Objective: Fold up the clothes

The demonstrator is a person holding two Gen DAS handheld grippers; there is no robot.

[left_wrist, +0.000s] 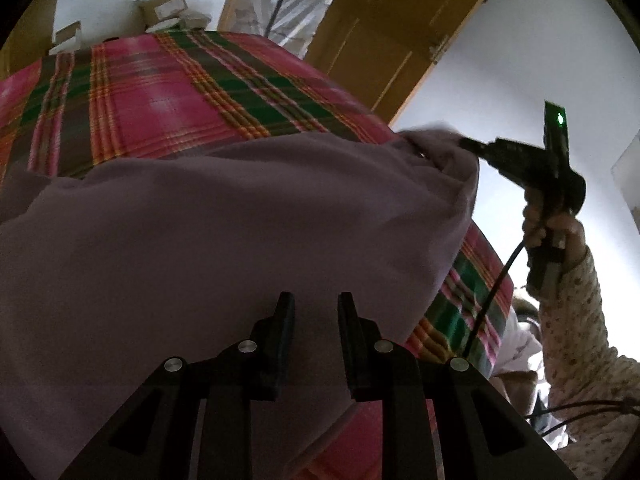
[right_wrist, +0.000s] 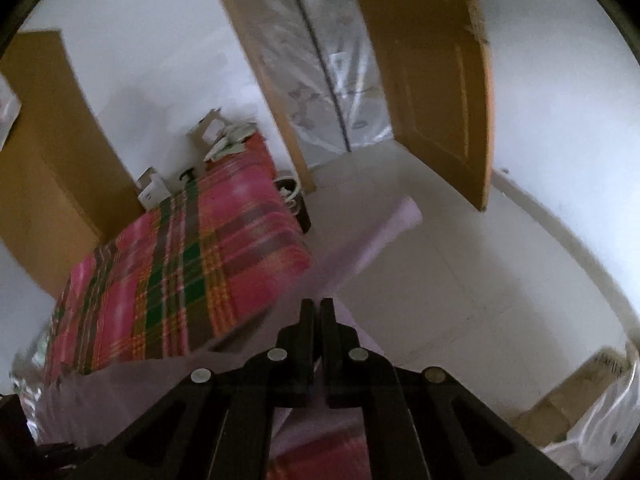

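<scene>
A purple garment lies spread over a bed with a pink and green plaid cover. My left gripper hovers low over the garment's near part, its fingers apart with only cloth showing behind the gap. At the right, my right gripper is shut on a corner of the garment and holds it lifted off the bed. In the right wrist view the right gripper has its fingers pressed together on the purple garment, and a sleeve-like strip hangs out over the floor beside the plaid cover.
A person's hand in a patterned sleeve holds the right gripper, with a cable trailing down. Small cardboard boxes sit at the bed's far end. A wooden door stands ajar beside a plastic-covered doorway. A wardrobe stands left, a box lower right.
</scene>
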